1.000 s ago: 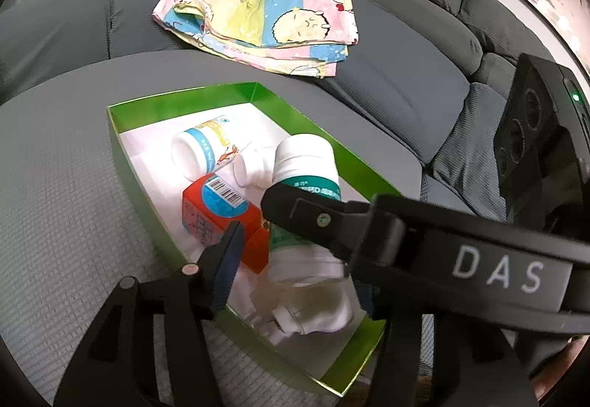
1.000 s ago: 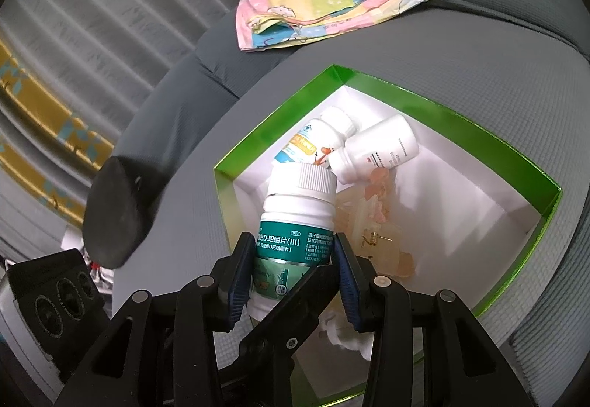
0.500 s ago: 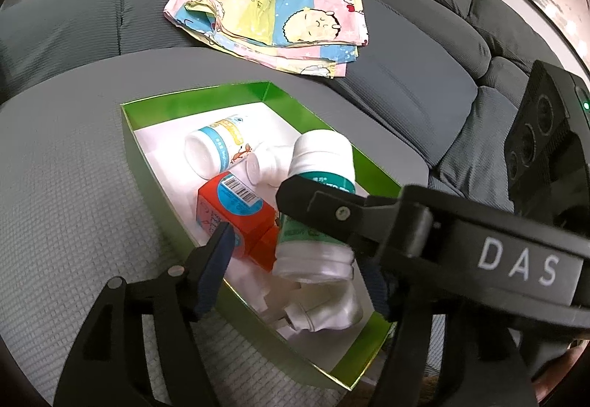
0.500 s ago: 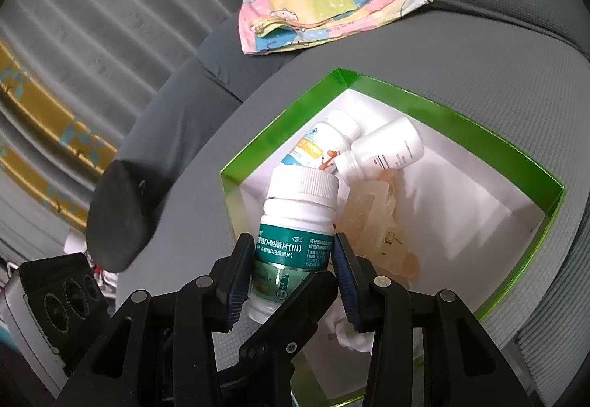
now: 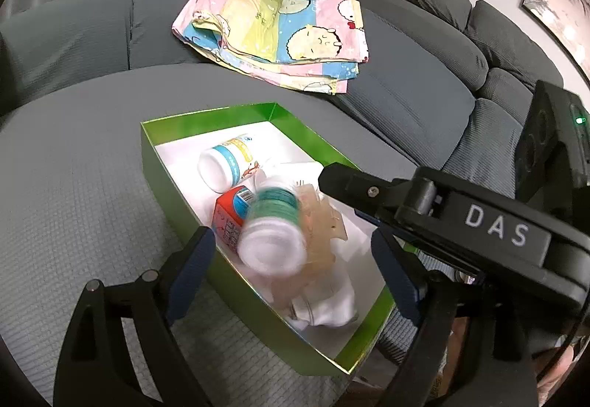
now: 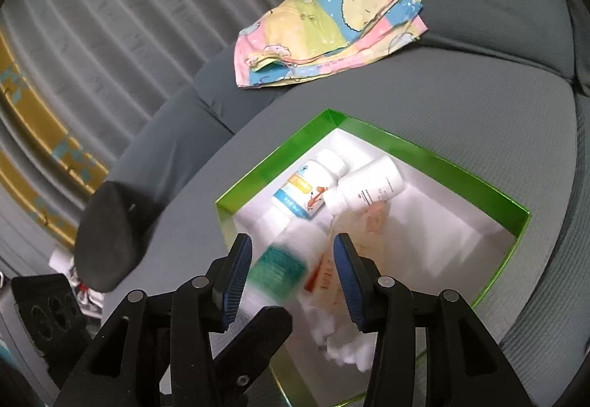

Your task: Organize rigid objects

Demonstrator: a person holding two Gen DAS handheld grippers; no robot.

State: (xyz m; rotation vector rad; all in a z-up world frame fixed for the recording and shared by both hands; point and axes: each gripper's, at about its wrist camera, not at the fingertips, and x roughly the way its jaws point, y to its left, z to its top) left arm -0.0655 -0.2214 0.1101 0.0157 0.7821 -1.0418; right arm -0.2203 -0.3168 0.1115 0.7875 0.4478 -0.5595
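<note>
Left wrist view: grey sofa point(image 5: 405, 89) carries a folded cartoon-print cloth point(image 5: 280, 34) and, nearer, an open green box point(image 5: 173, 163). Inside lie a blue-banded bottle point(image 5: 225, 163), a red carton point(image 5: 230, 218) and white wadding point(image 5: 328, 307). Green-labelled bottle point(image 5: 273, 233) — motion-blurred, tipped over the box contents. Left gripper point(image 5: 291, 270) jaws opening, wide, clear of the bottle. Right gripper point(image 6: 291, 278) jaws opening — narrow gap, pads off the blurred bottle between them
</note>
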